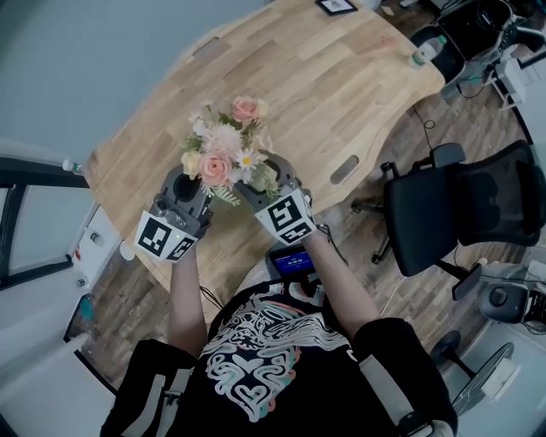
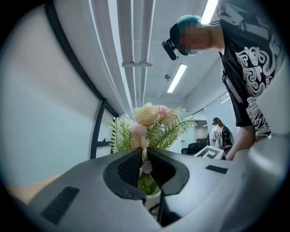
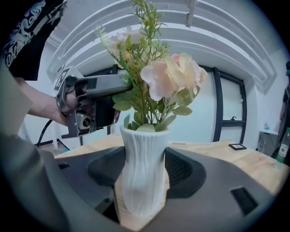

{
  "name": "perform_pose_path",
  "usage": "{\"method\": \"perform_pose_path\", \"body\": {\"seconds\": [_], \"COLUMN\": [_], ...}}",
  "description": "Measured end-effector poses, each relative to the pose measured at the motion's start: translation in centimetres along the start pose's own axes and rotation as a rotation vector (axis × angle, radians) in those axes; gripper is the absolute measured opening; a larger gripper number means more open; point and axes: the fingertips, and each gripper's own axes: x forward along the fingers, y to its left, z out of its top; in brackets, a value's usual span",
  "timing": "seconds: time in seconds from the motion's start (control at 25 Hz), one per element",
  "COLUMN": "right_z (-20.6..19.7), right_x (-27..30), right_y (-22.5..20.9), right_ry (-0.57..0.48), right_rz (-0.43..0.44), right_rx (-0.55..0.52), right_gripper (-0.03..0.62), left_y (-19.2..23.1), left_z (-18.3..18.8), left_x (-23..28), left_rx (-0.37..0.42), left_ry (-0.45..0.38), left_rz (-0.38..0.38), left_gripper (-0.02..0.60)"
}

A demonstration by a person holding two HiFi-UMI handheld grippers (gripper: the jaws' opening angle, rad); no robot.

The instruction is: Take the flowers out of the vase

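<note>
A bouquet of pink, cream and white flowers [image 1: 223,152] with green fern sprigs stands in a white ribbed vase [image 3: 142,167] on the wooden table [image 1: 341,77]. In the head view the blooms hide the vase. My right gripper [image 3: 144,174] is shut on the vase's waist, one jaw pressed to each side. My left gripper [image 2: 145,159] is shut on the flower stems [image 2: 146,167] just above the vase rim [image 2: 152,198]. The right gripper view shows the left gripper [image 3: 97,99] clamped on the stems from the left. Both grippers sit near the table's front edge, left [image 1: 203,184] and right [image 1: 261,181].
A black office chair [image 1: 465,209] stands right of the table. A small framed picture [image 1: 337,6] and a bottle [image 1: 426,49] sit at the table's far end. A phone-like device [image 1: 292,260] hangs at my chest. Another person [image 2: 219,133] stands far off.
</note>
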Motion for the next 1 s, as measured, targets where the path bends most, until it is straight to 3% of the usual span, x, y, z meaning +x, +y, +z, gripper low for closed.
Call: {"method": "perform_pose_path", "body": {"seconds": [0.48, 1.0], "right_z": [-0.7, -1.9], "right_x": [-0.1, -0.1], "right_y": [-0.2, 0.1], "right_ry": [0.015, 0.049], "right_rz": [0.000, 0.001], "right_rx": [0.012, 0.003], "right_gripper": [0.278, 0.276], "left_y": [1.2, 2.5], "left_z": [4.5, 8.2], "left_x": [-0.3, -2.2], "left_rx": [-0.055, -0.048], "left_ry": [-0.141, -0.178], "left_rz": [0.048, 0.131], "left_gripper": [0.025, 0.025]}}
